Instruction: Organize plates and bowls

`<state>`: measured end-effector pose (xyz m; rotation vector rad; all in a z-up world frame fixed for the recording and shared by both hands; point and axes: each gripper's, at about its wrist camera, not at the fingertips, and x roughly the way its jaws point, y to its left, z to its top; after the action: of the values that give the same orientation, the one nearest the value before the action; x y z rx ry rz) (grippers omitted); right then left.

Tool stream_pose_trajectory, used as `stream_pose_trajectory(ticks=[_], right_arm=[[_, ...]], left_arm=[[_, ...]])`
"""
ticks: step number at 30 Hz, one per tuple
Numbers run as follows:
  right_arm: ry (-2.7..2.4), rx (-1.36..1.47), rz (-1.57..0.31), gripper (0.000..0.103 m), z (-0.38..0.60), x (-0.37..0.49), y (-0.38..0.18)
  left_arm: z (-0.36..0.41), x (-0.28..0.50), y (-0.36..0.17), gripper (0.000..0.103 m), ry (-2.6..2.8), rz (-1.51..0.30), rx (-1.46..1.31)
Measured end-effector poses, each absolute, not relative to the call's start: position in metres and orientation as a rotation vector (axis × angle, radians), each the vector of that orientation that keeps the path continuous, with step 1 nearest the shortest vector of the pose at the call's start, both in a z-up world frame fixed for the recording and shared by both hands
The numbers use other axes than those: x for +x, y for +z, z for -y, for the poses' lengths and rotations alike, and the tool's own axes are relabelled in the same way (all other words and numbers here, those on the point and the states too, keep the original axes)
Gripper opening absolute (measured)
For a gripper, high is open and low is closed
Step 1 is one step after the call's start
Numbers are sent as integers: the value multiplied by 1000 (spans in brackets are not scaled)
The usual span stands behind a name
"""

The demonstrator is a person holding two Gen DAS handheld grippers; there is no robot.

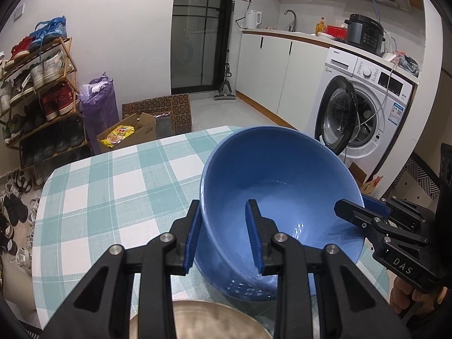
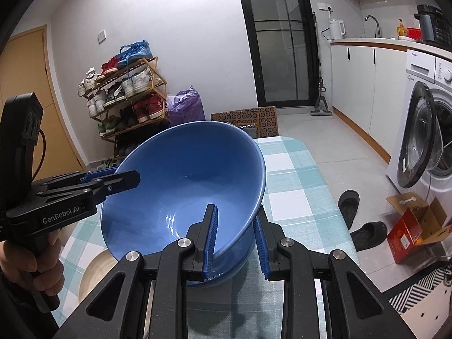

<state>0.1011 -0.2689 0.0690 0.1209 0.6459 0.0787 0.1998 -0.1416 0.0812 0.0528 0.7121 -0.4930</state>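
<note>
A large blue bowl (image 1: 282, 186) hangs tilted above the checked tablecloth (image 1: 113, 197), carried between both grippers. My left gripper (image 1: 224, 234) is shut on the bowl's left rim, one pad inside and one outside the wall. The right gripper (image 1: 350, 212) pinches the opposite rim. In the right wrist view the same bowl (image 2: 186, 175) fills the centre. There my right gripper (image 2: 236, 240) is shut on its near right rim, and the left gripper (image 2: 124, 180) clamps the far left rim. A round metal dish (image 1: 214, 322) lies on the table just below the bowl, partly hidden by the fingers.
The table's rounded far edge (image 2: 296, 144) drops to the floor. Beyond it are a shoe rack (image 1: 36, 90), cardboard boxes (image 1: 127, 135), a washing machine (image 1: 367, 113) with its door open, and slippers (image 2: 350, 206). A hand (image 2: 28, 254) grips the left tool's handle.
</note>
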Motion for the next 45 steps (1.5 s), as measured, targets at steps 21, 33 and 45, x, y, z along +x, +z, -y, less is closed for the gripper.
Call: stream_pose_trajectory(ticks=[21, 33, 45], right_arm=[[79, 76, -717, 26, 251, 126, 42], [52, 61, -732, 26, 245, 133, 33], [22, 32, -748, 26, 244, 139, 21]], left_arm=[[133, 207, 49, 29, -457, -768, 43], [137, 213, 38, 29, -436, -793, 58], [142, 217, 25, 29, -430, -823, 73]])
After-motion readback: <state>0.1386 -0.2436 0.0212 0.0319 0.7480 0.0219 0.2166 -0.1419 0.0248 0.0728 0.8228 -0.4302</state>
